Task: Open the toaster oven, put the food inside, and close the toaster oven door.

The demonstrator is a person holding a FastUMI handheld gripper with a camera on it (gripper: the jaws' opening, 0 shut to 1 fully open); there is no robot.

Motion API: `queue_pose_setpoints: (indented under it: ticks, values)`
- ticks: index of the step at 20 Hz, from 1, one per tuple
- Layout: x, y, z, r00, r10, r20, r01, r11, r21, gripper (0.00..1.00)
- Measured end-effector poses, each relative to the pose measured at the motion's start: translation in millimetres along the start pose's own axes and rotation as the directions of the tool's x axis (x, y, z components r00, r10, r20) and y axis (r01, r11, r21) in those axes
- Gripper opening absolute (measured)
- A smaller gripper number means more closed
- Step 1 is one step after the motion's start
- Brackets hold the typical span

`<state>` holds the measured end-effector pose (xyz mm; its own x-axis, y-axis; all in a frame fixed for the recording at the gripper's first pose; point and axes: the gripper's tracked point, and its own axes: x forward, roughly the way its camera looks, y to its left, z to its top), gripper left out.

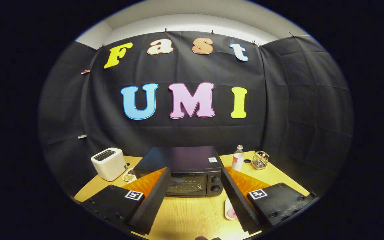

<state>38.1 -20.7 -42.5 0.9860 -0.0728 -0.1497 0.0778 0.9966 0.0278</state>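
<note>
Your gripper is held level above the near part of the table, pointing straight at the oven, and its fingers are spread wide with nothing between them. The oven sits just beyond the fingertips, in the middle of the table, with its door shut. The food looks like it is on the small plate near the right finger, partly hidden, so you cannot tell what it is. Watch out: if you swing right too fast, that finger could bump the plate and push the food off. If you pull the door from one corner, the oven might slide back toward the bottle and the wire basket. The white toaster stands far left, out of your way.
</note>
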Motion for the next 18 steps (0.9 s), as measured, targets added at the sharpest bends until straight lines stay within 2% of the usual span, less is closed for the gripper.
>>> queue_pose_setpoints:
  ticks: [9,18]
  values:
    - [78.3,31.5,9.1,1.0,-0.031,-0.006,0.031,0.999,0.036,0.99]
    - [139.2,73.5,-58.9,0.992,-0.001,-0.124,0.002,1.0,0.014,0.99]
